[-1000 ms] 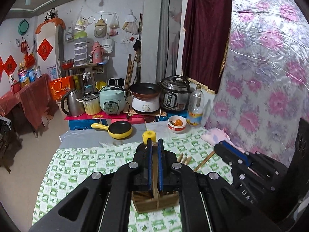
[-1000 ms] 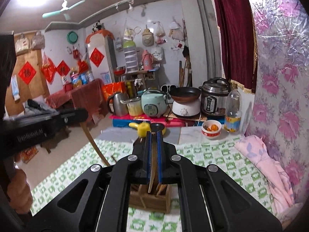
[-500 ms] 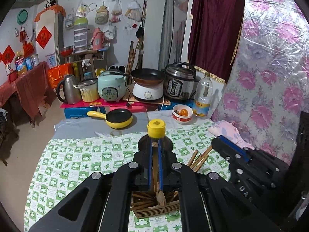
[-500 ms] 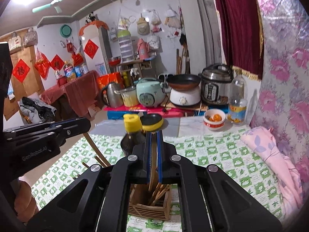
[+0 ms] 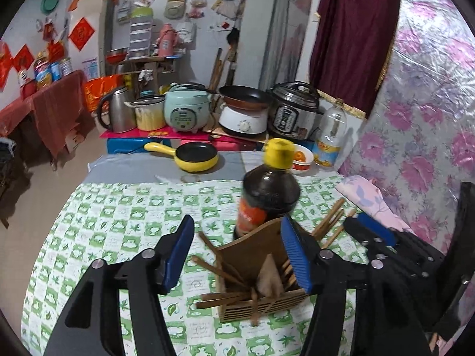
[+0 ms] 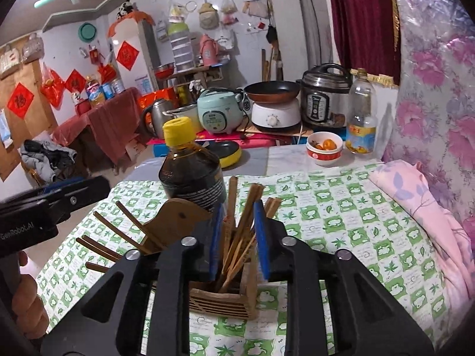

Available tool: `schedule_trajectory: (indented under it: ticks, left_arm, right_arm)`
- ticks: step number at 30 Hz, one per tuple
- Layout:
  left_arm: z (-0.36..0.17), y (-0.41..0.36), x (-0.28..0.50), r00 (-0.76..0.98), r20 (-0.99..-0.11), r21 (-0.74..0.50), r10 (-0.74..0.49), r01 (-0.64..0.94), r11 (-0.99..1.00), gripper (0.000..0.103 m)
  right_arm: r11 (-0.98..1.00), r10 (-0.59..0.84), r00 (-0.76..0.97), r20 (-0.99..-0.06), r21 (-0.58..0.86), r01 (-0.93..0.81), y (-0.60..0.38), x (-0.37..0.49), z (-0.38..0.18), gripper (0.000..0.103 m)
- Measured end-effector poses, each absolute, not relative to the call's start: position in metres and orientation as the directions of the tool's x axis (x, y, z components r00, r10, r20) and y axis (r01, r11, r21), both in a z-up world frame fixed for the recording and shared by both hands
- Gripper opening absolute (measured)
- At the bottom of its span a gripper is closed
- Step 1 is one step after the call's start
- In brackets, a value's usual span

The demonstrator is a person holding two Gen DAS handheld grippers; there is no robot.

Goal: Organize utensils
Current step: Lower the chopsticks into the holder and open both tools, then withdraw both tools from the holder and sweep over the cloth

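Right wrist: one wooden holder (image 6: 221,298), one bottle (image 6: 191,175).

Left gripper (image 6: 50,207) body: I read "GenRobot.AI" in white letters.
Red diamond papers (image 6: 127,55) on the far wall: one character each, too small for me to read.
Bottle labels: unreadable.

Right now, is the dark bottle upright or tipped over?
Upright: the dark bottle stands behind the wooden holder, yellow cap on top.
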State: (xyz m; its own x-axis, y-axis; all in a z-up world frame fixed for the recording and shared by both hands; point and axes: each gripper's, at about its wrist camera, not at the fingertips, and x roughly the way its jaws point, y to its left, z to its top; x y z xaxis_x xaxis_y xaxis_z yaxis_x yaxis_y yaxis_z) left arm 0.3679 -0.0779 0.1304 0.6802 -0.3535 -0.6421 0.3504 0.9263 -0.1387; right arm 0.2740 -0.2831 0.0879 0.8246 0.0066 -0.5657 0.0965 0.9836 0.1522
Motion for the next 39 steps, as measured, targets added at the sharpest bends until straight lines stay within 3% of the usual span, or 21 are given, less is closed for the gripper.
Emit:
schedule_trajectory:
  ticks: [8, 20, 32, 39]
  left_arm:
    - [0.12, -0.059, 0.361, 0.682, -0.65, -0.162, -0.334, 0.305, 0.938, 0.069]
    - [0.122, -0.041, 0.331, 0.727, -0.618, -0.149, -0.3, 0.266, 0.952, 0.079]
    - [0.126, -0.042, 0.295, 0.792, -0.563, -0.051, -0.238, 0.255, 0.966, 0.089]
    - [0.113, -0.035, 0.278, 0.799, -0.56, -0.029, -0.219, 0.245, 0.969, 0.091]
  right_arm:
    - [0.989, -0.027, 0.835, -0.55, 0.107, 0.102, -0.274, 0.262, 0.092, 0.051]
    - [0.99, -0.061, 0.851, -0.521, 0.079, 0.119, -0.265, 0.238, 0.102, 0.06]
    - [0.992, -0.11, 0.873, -0.475, 0.006, 0.128, -0.244, 0.217, 0.11, 0.069]
    - [0.987, -0.162, 0.887, -0.433, -0.052, 0.155, -0.232, 0.199, 0.115, 0.07]
